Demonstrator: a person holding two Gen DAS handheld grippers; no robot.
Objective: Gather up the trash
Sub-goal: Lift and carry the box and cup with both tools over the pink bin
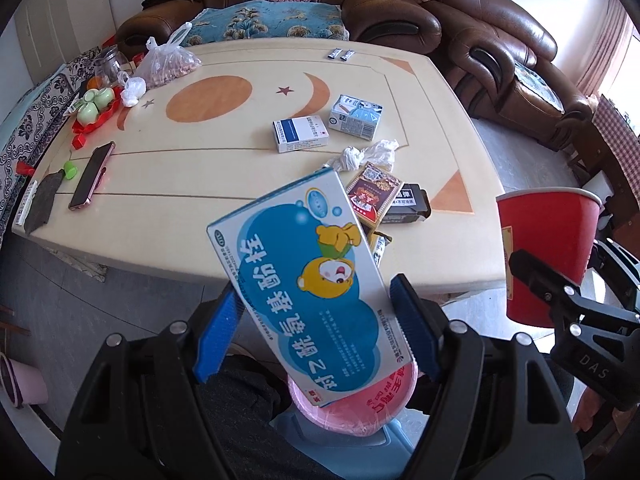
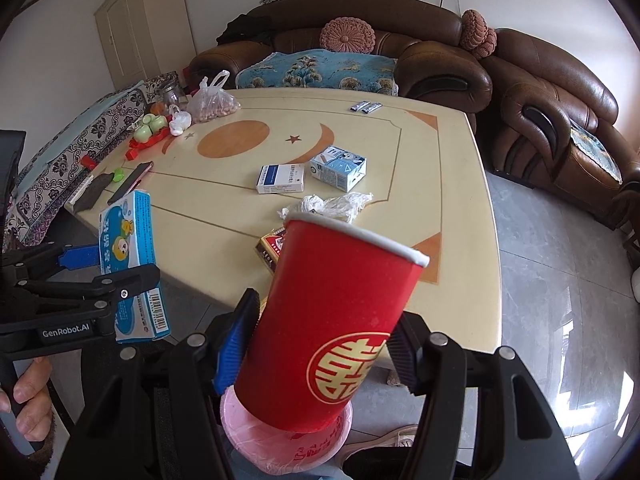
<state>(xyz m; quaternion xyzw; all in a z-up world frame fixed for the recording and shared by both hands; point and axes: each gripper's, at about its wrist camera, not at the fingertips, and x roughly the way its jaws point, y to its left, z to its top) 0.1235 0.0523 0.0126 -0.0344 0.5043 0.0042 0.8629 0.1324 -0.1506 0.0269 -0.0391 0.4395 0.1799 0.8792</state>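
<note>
**Both claws loaded above the bin**

Table (image 1: 460,264) at 12 o'clock holds more litter. Pink-lined bin (image 2: 280,440) waits at 6 o'clock, hence both hover there: left gripper (image 1: 316,320) clamped on the blue box (image 1: 308,280), right gripper (image 2: 324,340) clamped on the red cup (image 2: 332,320)

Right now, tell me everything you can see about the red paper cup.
The red paper cup looks like coated paper, with a white rolled rim and a round gold Chinese emblem on its side. It is tilted, mouth away from the camera toward the table, and its inside cannot be seen. The right tongs are shut on its lower half, a pad on each side. It is held off the table edge, above a bin lined with a pink bag. Nothing else touches it.
</note>
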